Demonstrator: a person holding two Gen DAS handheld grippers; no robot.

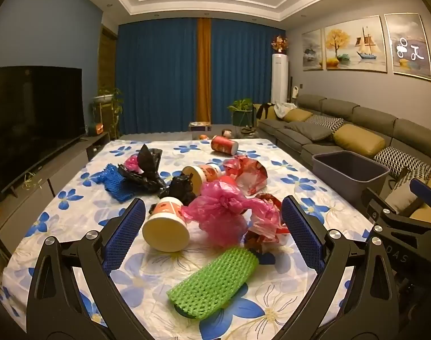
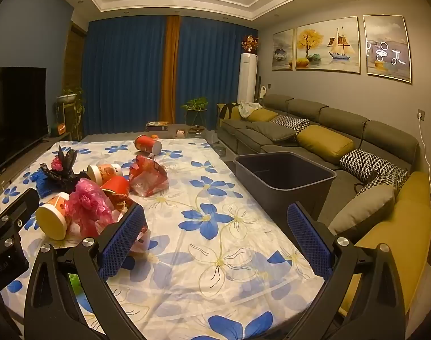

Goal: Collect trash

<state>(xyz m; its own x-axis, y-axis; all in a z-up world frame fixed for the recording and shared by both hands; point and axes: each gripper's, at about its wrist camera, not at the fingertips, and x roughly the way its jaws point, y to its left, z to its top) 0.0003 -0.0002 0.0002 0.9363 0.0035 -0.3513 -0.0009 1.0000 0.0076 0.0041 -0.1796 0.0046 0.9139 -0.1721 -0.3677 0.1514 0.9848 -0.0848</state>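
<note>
Between the wide, empty jaws of the left gripper (image 1: 214,228), a tipped paper cup (image 1: 166,226) and pink bag (image 1: 219,216) lie on the bench (image 1: 314,189), nearer than the equally wide, empty right gripper (image 2: 217,236); the bin (image 2: 283,181) stands off to the right.

**Blue flowers under a heap of red, pink and black**

The tablecloth (image 1: 243,147) is white, printed with blue flowers and pale outlined blooms. On it lie a green foam net (image 1: 212,283) nearest, a pink plastic bag (image 1: 221,212), black bags (image 1: 150,170), a blue foam net (image 1: 113,182) to the left and orange-red printed cups (image 1: 167,223) with cream bases. The bin (image 2: 283,181) on the right is dark grey. Both grippers wear blue ribbed pads (image 2: 309,240) on black frames. Far off hang deep blue curtains (image 1: 158,76) with an orange strip.
</note>
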